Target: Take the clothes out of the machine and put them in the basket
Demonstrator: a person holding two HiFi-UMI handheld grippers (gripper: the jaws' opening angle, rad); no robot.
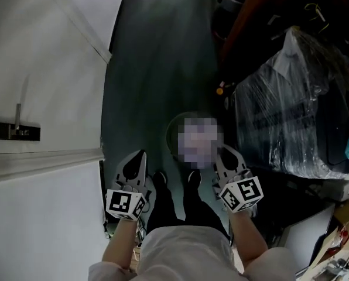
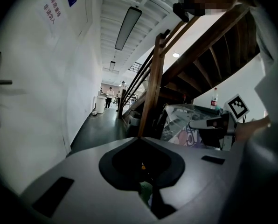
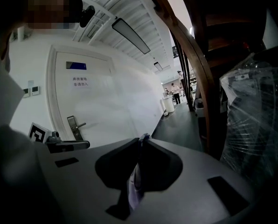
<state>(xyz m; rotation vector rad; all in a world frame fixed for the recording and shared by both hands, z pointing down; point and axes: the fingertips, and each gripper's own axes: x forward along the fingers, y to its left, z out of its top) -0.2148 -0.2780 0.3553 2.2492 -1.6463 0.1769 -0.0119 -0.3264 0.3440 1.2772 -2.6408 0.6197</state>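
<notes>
Left gripper (image 1: 142, 154) and right gripper (image 1: 225, 151) are hanging clenched shut over the dark floor (image 1: 157, 69), with clothes, machine and basket showing nowhere; the right one is risking snagging the nearby plastic-wrapped bundle (image 1: 291, 116).

Head view dim; white door (image 1: 40, 69) at 9 o'clock brightest, floor (image 1: 157, 69) murky. Plastic wrap (image 1: 291, 110) at 3 o'clock glints. Gripper views: strong fisheye w/ black corners; ceiling strip light (image 2: 128, 27) at 11 o'clock glares. Left gripper (image 2: 140, 141) nr lens soft.
</notes>
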